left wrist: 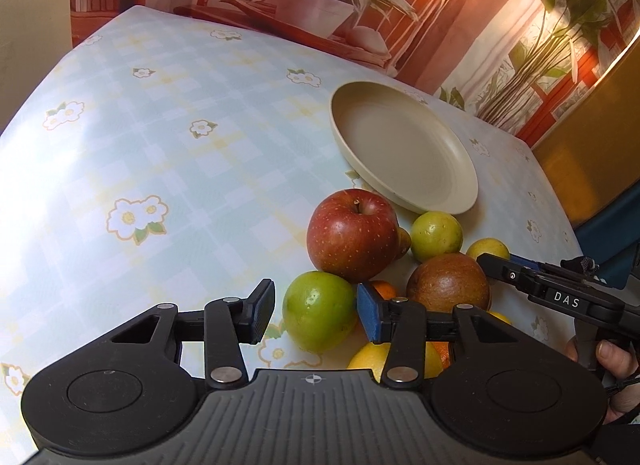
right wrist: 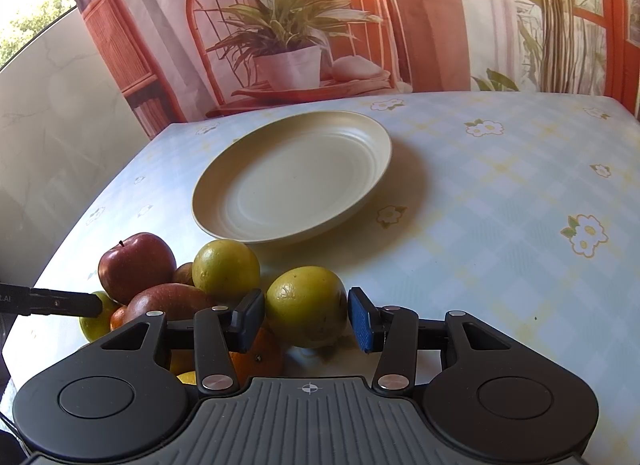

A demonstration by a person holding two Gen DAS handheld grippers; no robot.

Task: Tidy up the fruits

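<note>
Fruit pile just before the plate (right wrist: pixel 372 169), bare table (left wrist: pixel 160 137) left of plate, left tool (left wrist: pixel 316 311) part-open around green fruit (left wrist: pixel 318 311), right pad touching, left pad apart, right tool (right wrist: pixel 306 319) closed on yellow-green fruit (right wrist: pixel 306 311), "DAS" on its arm.

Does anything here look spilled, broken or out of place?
Nothing is spilled or broken. The one odd thing: the plate sits bare while the fruit, such as the red apple, lies heaped on the tablecloth beside it. The plate looks whole and lies flat.
</note>
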